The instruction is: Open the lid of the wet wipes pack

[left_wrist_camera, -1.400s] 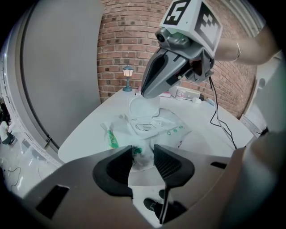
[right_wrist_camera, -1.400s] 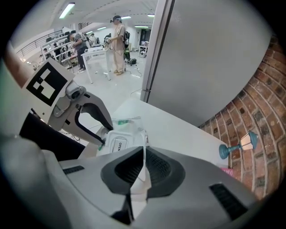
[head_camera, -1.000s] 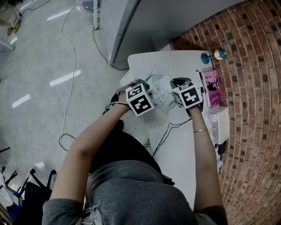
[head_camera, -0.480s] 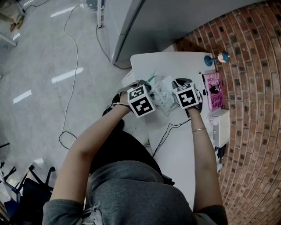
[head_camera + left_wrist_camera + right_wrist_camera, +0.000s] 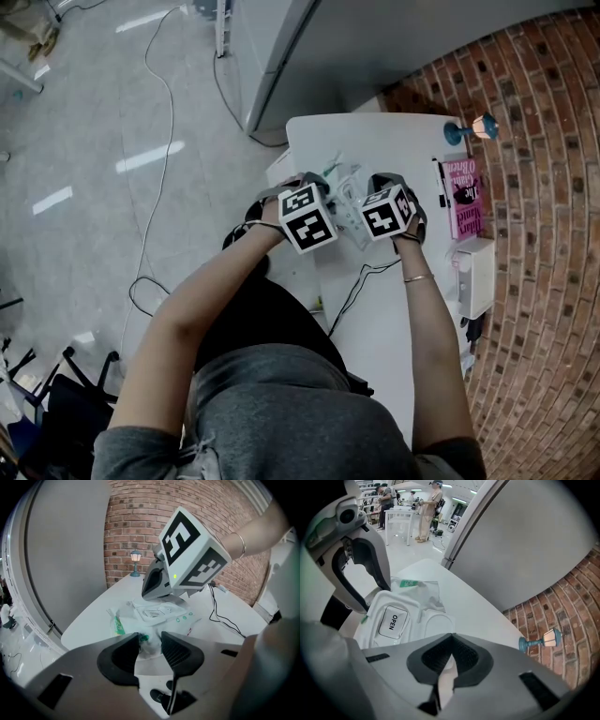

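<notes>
The wet wipes pack (image 5: 349, 202) lies on the white table (image 5: 394, 141) between both grippers. In the right gripper view its white frame shows an "OPEN" sticker (image 5: 392, 620). The flip lid (image 5: 436, 622) lies swung open beside it. My left gripper (image 5: 150, 649) has the pack's crinkled end (image 5: 146, 644) pressed between its pads. My right gripper (image 5: 451, 638) is shut, its tips meeting at the open lid's near edge. Whether that edge is pinched is hidden. From the left gripper view the right gripper (image 5: 151, 592) points steeply down onto the pack (image 5: 157, 613).
A small blue lamp figurine (image 5: 466, 128) stands at the table's far right by the brick wall. A pink book (image 5: 466, 197) and a white box (image 5: 476, 272) lie along the right edge. A black cable (image 5: 361, 281) trails off the near side. A grey cabinet (image 5: 309, 56) stands behind.
The right gripper has tilted, rolled and come in lower over the pack, closer to the left one. The left gripper has kept its place on the pack's end.
</notes>
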A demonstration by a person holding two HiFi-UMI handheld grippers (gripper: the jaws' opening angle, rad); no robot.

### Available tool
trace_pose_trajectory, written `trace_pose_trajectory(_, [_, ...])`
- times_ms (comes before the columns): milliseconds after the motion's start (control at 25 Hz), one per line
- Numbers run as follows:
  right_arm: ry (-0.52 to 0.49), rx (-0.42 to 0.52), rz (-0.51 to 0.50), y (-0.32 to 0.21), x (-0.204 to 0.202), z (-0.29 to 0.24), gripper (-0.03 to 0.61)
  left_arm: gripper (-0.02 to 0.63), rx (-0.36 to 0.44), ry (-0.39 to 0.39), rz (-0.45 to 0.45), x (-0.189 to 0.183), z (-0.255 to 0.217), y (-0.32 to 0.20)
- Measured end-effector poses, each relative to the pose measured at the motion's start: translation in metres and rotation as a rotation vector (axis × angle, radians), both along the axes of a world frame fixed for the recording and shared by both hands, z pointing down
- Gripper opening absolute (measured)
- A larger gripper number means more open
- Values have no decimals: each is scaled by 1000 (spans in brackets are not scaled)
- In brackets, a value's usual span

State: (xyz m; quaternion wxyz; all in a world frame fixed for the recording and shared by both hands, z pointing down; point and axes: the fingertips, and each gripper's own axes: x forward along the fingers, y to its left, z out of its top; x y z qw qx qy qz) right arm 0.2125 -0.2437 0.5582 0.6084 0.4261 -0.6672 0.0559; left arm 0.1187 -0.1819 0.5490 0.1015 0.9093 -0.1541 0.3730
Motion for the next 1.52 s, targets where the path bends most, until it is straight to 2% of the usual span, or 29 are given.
trace_pose_trajectory(320, [-65, 36, 70, 3, 2, -10, 8, 164, 2, 2, 1, -1, 0, 0])
trace_pose_trajectory(520, [-202, 98, 157, 11, -5, -30, 8, 164, -4, 0, 2, -3, 0, 1])
trace_pose_trajectory(760, [-314, 183, 182, 22, -14, -54, 8, 164, -9, -2, -5, -4, 1, 1])
trace_pose_trajectory(880, [-386, 214, 233, 32, -16, -63, 8, 164, -14, -1, -6, -4, 1, 0])
trace_pose_trajectory(1280, [-740, 290, 449, 60, -15, -90, 8, 164, 3, -5, -39, -7, 0, -1])
trace_pose_trajectory(1520, [-834, 328, 498, 77, -17, -95, 8, 163, -5, 25, -79, -13, -10, -2])
